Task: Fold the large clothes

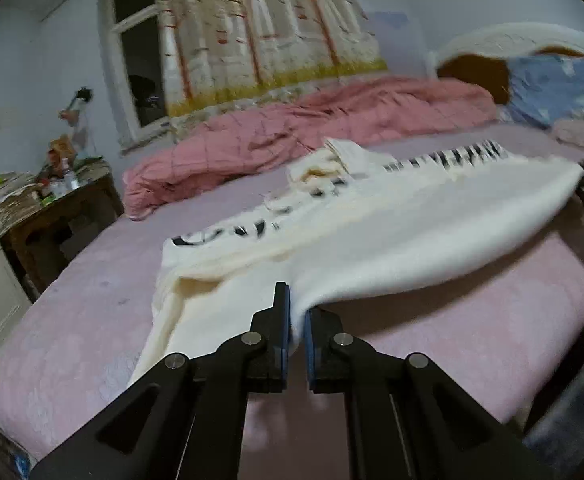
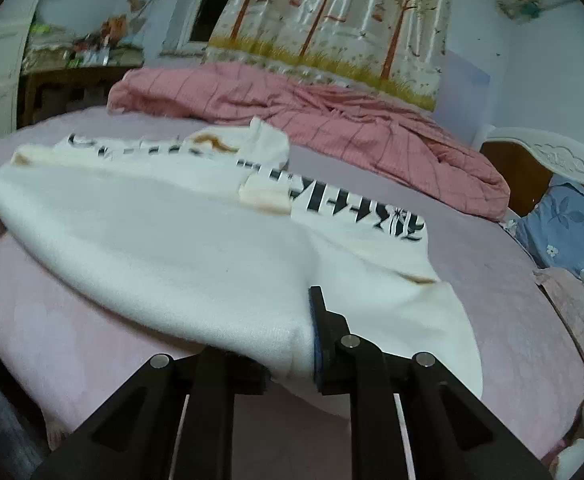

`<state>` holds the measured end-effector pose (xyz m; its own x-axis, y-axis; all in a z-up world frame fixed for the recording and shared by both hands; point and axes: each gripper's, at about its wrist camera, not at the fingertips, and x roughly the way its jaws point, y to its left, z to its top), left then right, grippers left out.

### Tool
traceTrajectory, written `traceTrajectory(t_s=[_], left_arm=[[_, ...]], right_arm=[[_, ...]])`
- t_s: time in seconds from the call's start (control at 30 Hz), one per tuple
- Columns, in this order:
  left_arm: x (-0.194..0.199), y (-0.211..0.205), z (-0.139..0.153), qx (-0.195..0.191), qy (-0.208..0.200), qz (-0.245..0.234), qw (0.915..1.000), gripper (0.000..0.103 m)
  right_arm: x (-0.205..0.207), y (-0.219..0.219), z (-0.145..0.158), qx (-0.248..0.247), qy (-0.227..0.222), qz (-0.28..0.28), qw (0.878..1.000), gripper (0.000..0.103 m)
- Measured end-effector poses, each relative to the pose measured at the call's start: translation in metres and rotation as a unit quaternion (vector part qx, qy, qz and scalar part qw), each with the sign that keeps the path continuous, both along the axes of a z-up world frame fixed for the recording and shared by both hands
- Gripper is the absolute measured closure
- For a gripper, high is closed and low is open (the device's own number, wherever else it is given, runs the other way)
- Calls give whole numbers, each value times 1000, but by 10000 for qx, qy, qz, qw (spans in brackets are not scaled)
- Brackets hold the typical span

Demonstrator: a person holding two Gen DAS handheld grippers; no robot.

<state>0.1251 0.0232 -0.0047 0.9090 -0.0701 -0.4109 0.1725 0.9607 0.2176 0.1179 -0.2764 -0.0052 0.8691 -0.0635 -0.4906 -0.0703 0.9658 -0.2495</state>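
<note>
We hold the soft, floppy white garment by its near edge, left tongs and right tongs each pinching a corner above the bed.

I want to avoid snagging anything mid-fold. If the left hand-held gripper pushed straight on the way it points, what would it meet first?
The left hand-held gripper, shut on the white garment, would first run into more of that garment, then probably the pink quilt beyond, though depth is unclear.

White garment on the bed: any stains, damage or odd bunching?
The white garment has brownish patches near its black printed band and by the right gripper. A crumpled end is bunched.
</note>
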Motion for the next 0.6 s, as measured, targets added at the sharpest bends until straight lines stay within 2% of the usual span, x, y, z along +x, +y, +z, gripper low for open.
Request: traceTrajectory(t_s=[0.1, 0.2, 0.27, 0.33, 0.4, 0.47, 0.6], left_arm=[[14, -2, 27, -279, -441, 312, 9982, 96], [45, -10, 54, -234, -802, 466, 9954, 96], [81, -10, 67, -270, -706, 514, 9958, 96], [126, -3, 78, -494, -387, 479, 9969, 96], [166, 1, 82, -558, -117, 439, 9974, 96], [192, -2, 78, -528, -155, 536, 9970, 96], [217, -21, 54, 86, -171, 726, 9972, 96]], right_arm=[[22, -7, 26, 364, -193, 41, 9991, 86], [50, -7, 54, 334, -339, 67, 9988, 86], [81, -9, 73, 413, -285, 160, 9986, 86], [121, -10, 83, 494, -95, 279, 9983, 86], [154, -9, 83, 415, 59, 341, 9985, 86], [187, -6, 77, 330, 230, 351, 9986, 86], [226, 0, 62, 144, 413, 395, 9983, 86]])
